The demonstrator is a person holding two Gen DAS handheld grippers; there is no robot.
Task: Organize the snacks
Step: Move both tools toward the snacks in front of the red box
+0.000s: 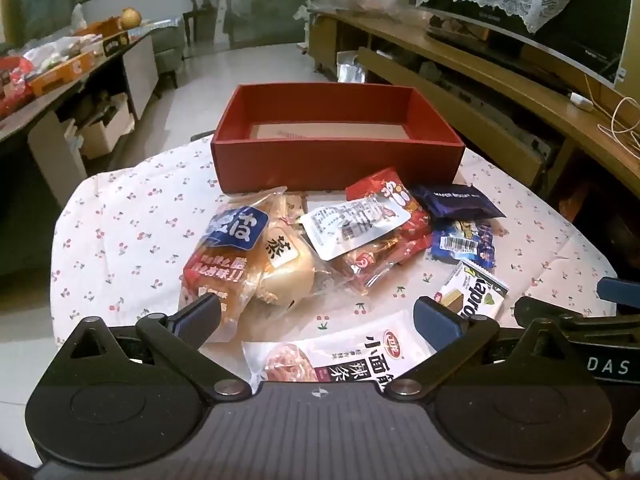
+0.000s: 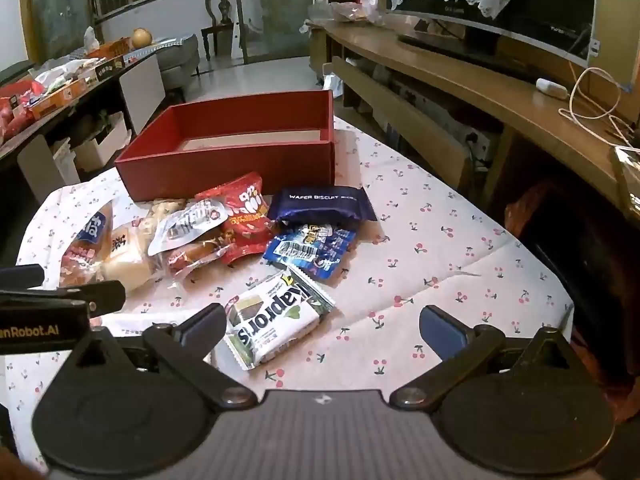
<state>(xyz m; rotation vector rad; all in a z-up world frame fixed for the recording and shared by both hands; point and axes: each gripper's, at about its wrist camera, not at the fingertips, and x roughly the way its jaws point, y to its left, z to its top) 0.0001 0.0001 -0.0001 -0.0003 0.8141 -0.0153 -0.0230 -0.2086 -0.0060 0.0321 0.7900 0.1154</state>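
Both of your tools hang over the near edge of the bench (image 2: 460, 248), tilted down toward the snack pile, and both stand with their jaws wide apart and nothing between them. The red box (image 1: 332, 164) sits at the far side of the cloth, open-topped and looking empty, with the pile heaped just in front of its near wall.

The nearest pick for your right tool (image 2: 322, 330) is the white wafer pack (image 2: 276, 320). It lies flat just ahead of that tool and a little toward its left finger, with its long axis running diagonally from near-left to far-right, so the jaws do not yet straddle its narrow side (a small turn of the wrist would probably square them up).

Your left tool (image 1: 316, 318) has its own candidate: the white noodle-strip packet (image 1: 340, 356) lies right under its fingers, closest of all, with the bread bag (image 1: 228, 256) touching its left finger's side of the view.

The blue biscuit pack (image 2: 320, 202) and the red packet (image 2: 246, 216) lie farther off, near the box.

Nothing looks sorted yet.
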